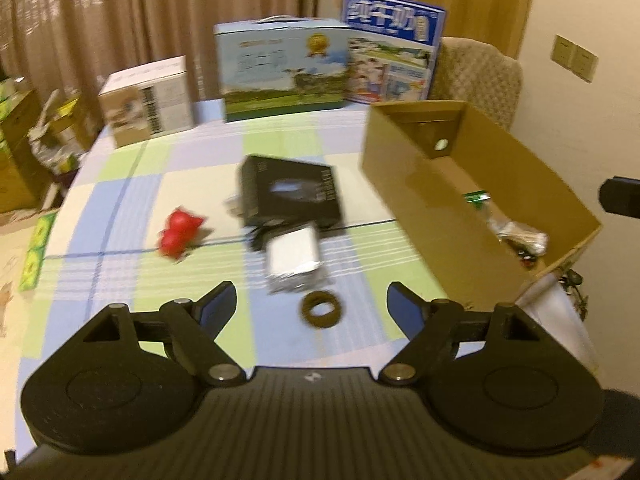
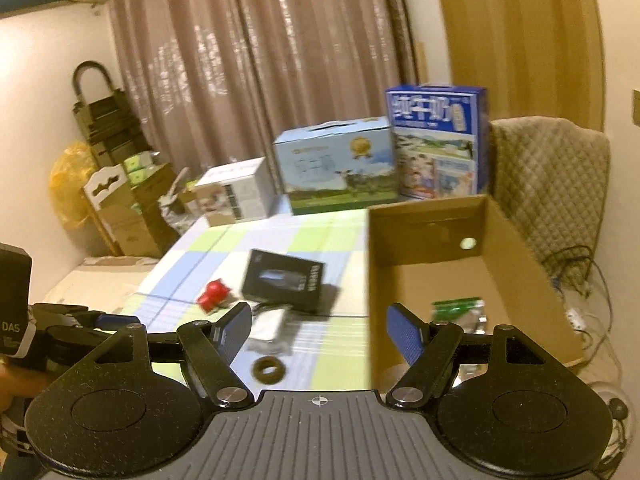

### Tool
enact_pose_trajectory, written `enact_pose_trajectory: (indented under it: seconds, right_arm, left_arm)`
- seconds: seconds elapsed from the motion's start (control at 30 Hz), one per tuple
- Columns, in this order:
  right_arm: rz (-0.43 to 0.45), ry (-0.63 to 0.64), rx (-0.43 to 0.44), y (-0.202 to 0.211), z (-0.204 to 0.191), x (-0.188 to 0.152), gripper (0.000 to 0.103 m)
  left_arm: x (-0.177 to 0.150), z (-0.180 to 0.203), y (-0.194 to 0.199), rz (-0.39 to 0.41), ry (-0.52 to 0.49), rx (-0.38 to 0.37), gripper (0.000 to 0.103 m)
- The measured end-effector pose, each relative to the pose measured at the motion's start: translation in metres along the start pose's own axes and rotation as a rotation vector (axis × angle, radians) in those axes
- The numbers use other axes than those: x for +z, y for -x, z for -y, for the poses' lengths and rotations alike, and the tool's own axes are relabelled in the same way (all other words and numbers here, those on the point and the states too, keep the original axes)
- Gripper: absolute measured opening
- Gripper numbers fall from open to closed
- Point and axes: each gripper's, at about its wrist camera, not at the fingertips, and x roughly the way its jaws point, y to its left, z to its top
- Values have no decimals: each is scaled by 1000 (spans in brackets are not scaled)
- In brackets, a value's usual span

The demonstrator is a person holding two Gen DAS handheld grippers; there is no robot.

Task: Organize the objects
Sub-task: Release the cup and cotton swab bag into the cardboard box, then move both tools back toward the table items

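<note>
Two grippers hang above the near edge of the table [image 1: 120, 184], and both sets of fingers are spread wide with nothing between them: the left gripper [image 1: 311, 306] looks over the loose things, the right gripper [image 2: 319, 330] straddles the near wall of the cardboard box [image 2: 520, 248]. Closest to the left gripper lies a brown ring [image 1: 321, 309], flat on the checked cloth. Just beyond it sits a silvery packet [image 1: 294, 264], partly overlapping a black box [image 1: 291, 191] that lies flat behind it. A red toy [image 1: 179, 236] rests apart to the left. The cardboard box stands open at the right side of the table, and a green packet [image 2: 460, 305] and other small items already lie inside, so it looks like the collecting place. Judging by this, the ring is the likely next pick. Three milk cartons [image 1: 280, 68] line the far edge, seemingly not part of the job.
</note>
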Motion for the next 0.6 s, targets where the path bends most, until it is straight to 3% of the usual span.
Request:
enact_pose_trajectory:
  seconds: [0.27,0.6]
  right_arm:
    - [-30,51,15,-29,-53,-18,72]
    - [-101,71,6,-82,-76,-49,72]
  left_arm:
    - [-25,-57,16,-4,40,59,81]
    - [-39,-107,9,2,113,105,84]
